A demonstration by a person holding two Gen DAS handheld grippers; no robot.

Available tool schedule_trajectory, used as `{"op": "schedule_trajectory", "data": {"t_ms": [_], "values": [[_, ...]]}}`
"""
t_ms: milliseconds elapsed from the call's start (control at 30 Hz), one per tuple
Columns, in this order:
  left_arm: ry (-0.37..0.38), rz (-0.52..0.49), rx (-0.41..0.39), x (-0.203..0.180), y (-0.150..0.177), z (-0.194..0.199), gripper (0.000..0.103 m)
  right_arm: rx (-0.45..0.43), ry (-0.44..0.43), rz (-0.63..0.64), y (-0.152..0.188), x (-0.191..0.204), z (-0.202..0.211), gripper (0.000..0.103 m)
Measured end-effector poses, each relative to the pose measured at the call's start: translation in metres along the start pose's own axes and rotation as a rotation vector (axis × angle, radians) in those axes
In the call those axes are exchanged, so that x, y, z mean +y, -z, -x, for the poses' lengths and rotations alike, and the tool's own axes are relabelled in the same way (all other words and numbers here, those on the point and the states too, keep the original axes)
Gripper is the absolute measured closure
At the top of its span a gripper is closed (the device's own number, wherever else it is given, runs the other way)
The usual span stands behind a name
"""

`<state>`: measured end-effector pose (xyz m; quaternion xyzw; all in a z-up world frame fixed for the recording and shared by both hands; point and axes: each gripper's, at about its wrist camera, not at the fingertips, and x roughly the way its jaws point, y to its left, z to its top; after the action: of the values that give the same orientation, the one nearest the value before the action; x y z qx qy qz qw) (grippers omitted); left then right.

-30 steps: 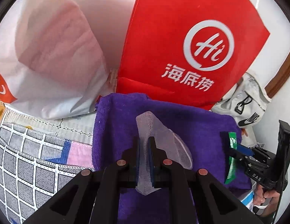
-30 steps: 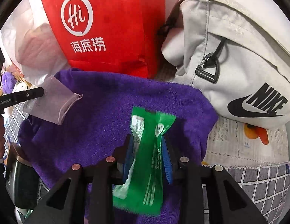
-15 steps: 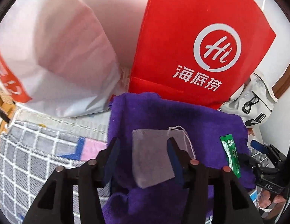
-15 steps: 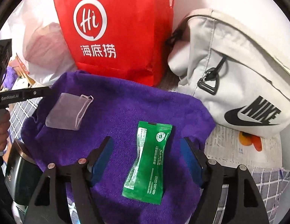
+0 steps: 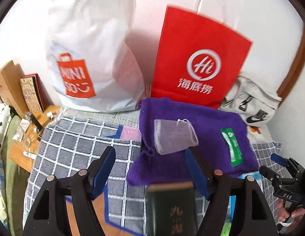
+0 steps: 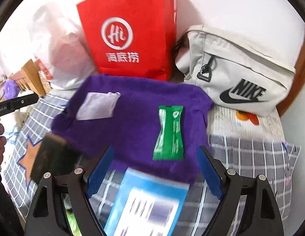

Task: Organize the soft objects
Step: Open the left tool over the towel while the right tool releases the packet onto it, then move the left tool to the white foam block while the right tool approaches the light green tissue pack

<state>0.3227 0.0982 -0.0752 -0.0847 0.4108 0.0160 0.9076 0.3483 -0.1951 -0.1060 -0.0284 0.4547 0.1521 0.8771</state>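
- Your left gripper has its jaws spread and holds nothing; it hangs over the near edge of the purple towel.
- Your right gripper is likewise spread and empty.
- Placed: the mesh pouch and the green sachet lie flat on the towel, well apart.
- Judged remaining: the dark green book and the blue packet lie off the towel, nearest you.
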Motion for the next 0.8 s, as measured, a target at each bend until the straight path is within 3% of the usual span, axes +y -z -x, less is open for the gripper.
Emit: {"op": "schedule_trajectory", "data": {"t_ms": [133, 300, 433, 700, 800], "values": [[0.019, 0.014, 0.015, 0.004, 0.025, 0.025, 0.031, 0.03, -0.065, -0.061, 0.027, 0.008, 0.025, 0.017], [0.02, 0.011, 0.046, 0.011, 0.066, 0.045, 0.031, 0.028, -0.041, -0.06, 0.062, 0.026, 0.045, 0.019], [0.038, 0.043, 0.062, 0.021, 0.099, 0.058, 0.031, 0.04, -0.076, -0.045, 0.089, 0.042, 0.056, 0.019], [0.079, 0.072, 0.09, 0.03, 0.145, 0.059, 0.031, 0.07, -0.181, -0.002, 0.134, 0.075, 0.057, 0.024], [0.096, 0.065, 0.093, 0.03, 0.156, 0.057, 0.031, 0.084, -0.181, -0.003, 0.143, 0.08, 0.048, 0.024]]}}
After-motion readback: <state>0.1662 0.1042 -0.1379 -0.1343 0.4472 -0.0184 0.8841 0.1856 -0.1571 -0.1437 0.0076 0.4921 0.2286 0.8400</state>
